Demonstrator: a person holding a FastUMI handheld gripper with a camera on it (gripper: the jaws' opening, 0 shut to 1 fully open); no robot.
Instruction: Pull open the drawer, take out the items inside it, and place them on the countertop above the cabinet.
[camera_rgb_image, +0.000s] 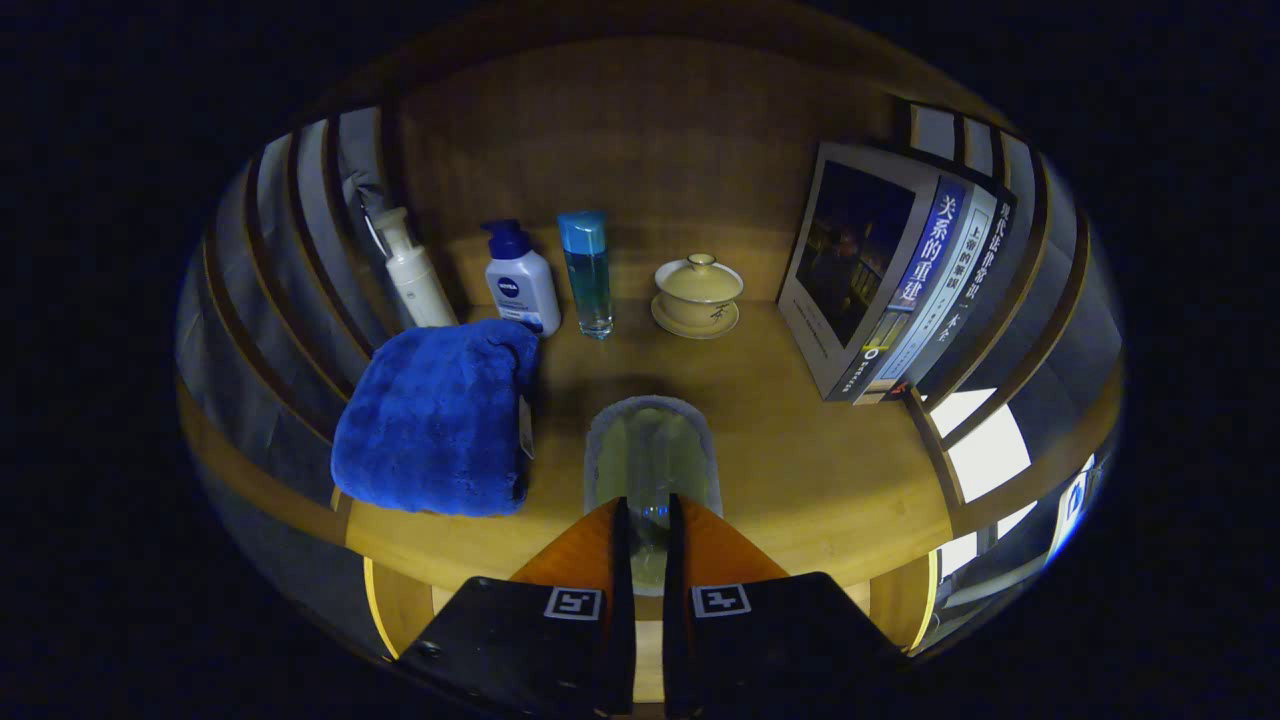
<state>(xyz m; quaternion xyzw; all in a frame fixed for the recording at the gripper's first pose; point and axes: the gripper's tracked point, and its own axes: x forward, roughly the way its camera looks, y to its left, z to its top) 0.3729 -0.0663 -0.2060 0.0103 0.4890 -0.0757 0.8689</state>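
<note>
At the bottom centre of the frame the gripper (647, 520) has its fingers drawn close together, clamped on the rim of a clear glass (650, 470) that stands on the wooden countertop (800, 470) at the middle of the frame. To the left of the glass lies a folded blue towel (435, 420). Along the back, from upper left to upper right, stand a white pump bottle (415, 270), a white bottle with a blue cap (520, 280), a tall blue bottle (587, 272), a lidded tea bowl on a saucer (697, 293) and a few leaning books (890, 270).
</note>
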